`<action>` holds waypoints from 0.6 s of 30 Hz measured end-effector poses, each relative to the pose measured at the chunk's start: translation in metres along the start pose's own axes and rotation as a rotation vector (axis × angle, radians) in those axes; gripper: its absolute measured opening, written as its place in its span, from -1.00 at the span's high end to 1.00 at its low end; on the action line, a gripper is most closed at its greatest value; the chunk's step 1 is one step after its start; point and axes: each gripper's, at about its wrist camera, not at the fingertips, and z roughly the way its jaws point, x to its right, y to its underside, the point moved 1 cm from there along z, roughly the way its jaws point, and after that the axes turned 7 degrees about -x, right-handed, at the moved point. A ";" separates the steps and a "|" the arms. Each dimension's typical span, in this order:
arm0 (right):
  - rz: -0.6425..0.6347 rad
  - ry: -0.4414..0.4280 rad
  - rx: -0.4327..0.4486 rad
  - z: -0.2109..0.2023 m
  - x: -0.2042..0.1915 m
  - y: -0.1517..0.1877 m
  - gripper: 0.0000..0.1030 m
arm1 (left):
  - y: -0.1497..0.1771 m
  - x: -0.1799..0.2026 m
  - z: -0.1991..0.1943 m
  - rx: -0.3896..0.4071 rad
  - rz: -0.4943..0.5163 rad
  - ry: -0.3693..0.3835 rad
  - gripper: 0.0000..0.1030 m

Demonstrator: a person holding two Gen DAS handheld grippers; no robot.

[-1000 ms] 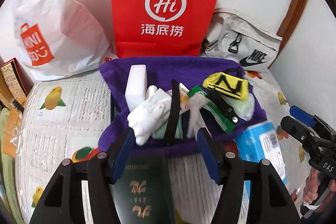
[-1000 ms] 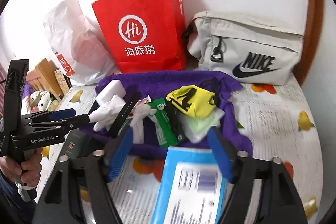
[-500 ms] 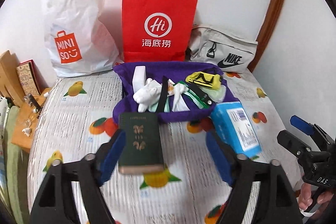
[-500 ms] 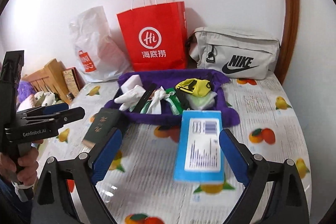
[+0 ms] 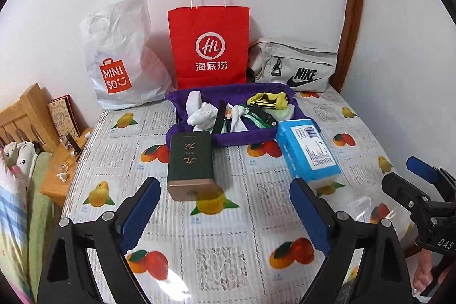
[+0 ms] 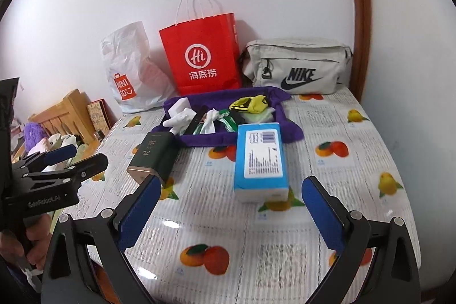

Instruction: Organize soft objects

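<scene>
Sitting by the wall, the purple cloth tray is stuffed with white gloves, a yellow sock and green packets. Both the left gripper and right gripper are held spread wide, nothing pinched.

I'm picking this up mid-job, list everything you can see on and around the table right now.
Table: 1, white cloth with fruit print.
Purple tray: 1, mid-table, holding the small items.
White gloves: in tray, left part; count unclear.
White block: 1, tray's back left.
Yellow sock: yellow-black, tray's back right; count unclear.
Green packet: 1, tray centre.
Green box: 1, dark green, in front of tray.
Blue pack: 1, right of box.
Red bag: 1, against wall.
White bag: 1, left of red bag.
Grey bag: 1, right of red bag.
Left gripper: open, empty.
Right gripper: open, empty.
</scene>
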 end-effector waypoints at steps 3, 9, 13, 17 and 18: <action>0.010 0.007 0.009 -0.010 0.001 0.006 -0.91 | 0.006 0.002 -0.010 0.011 -0.007 -0.007 -0.79; -0.017 0.045 0.010 -0.025 -0.003 0.017 -0.91 | 0.015 0.005 -0.022 0.024 -0.033 0.008 -0.79; -0.016 0.064 0.012 -0.030 -0.004 0.022 -0.92 | 0.022 0.006 -0.024 0.027 -0.038 0.003 -0.79; -0.019 0.078 0.004 -0.031 -0.003 0.026 -0.92 | 0.026 0.004 -0.024 0.023 -0.046 0.004 -0.79; -0.022 0.081 0.005 -0.031 -0.003 0.026 -0.92 | 0.026 0.004 -0.025 0.024 -0.046 0.005 -0.79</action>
